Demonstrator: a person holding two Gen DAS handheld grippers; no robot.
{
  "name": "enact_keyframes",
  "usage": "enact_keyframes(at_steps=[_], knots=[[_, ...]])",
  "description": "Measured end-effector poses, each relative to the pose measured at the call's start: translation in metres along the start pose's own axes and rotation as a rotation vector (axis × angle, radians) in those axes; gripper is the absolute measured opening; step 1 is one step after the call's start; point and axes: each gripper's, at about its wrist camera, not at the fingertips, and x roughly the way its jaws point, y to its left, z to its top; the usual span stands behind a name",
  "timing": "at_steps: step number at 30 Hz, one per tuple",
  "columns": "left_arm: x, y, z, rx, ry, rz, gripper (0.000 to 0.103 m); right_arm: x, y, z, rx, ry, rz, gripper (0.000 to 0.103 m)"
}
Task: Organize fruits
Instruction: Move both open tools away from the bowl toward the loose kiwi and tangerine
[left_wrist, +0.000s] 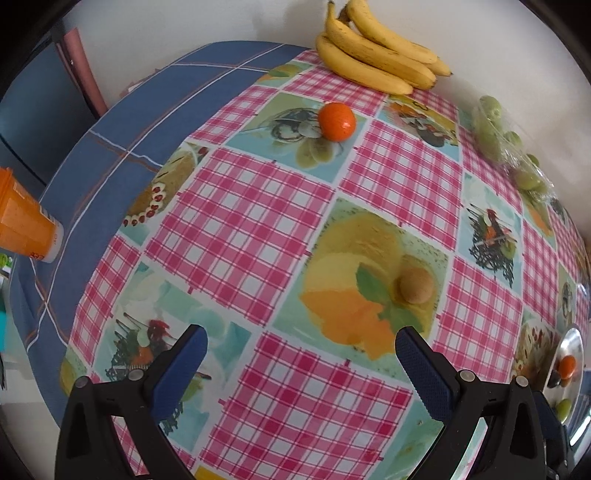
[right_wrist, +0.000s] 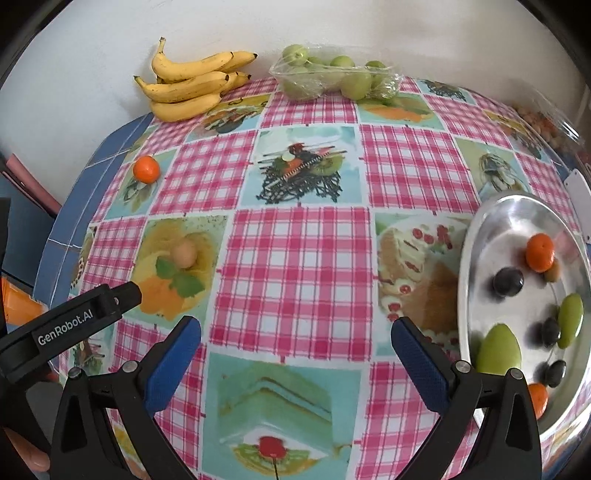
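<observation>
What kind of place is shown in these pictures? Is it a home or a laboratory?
Most likely a home, at a dining or kitchen table. A checked tablecloth with printed food pictures covers it, bananas and bagged green fruit lie by a plain wall, and a metal tray holds mixed fruit.

A metal tray (right_wrist: 480, 236) runs off the right edge of the right wrist view, its near rim hidden behind the right gripper's (right_wrist: 295, 354) black frame. An orange fruit (right_wrist: 537, 400) in the tray is half covered by that frame. In the left wrist view the same tray (left_wrist: 570, 339) is a squeezed sliver at the rim, its fruit too small to tell apart. An orange cup (left_wrist: 26, 218) is cut off by the left edge. Green fruits in clear wrap (left_wrist: 509, 144) smear toward the blurred right edge. A clear packet (right_wrist: 543, 125) at far right holds small brownish pieces too blurred to name.
</observation>
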Motion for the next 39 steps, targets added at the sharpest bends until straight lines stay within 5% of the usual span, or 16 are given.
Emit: enact_keyframes(at_steps=[26,39], knots=[[0.034,0.02,0.048,-0.069,-0.012,0.03,0.103,0.064,0.043,0.044,-0.066,0.044,0.073,0.102],[0.043,0.034,0.05,-0.101,-0.005,0.043,0.103,0.082,0.087,0.045,-0.202,0.028,0.026,0.102]])
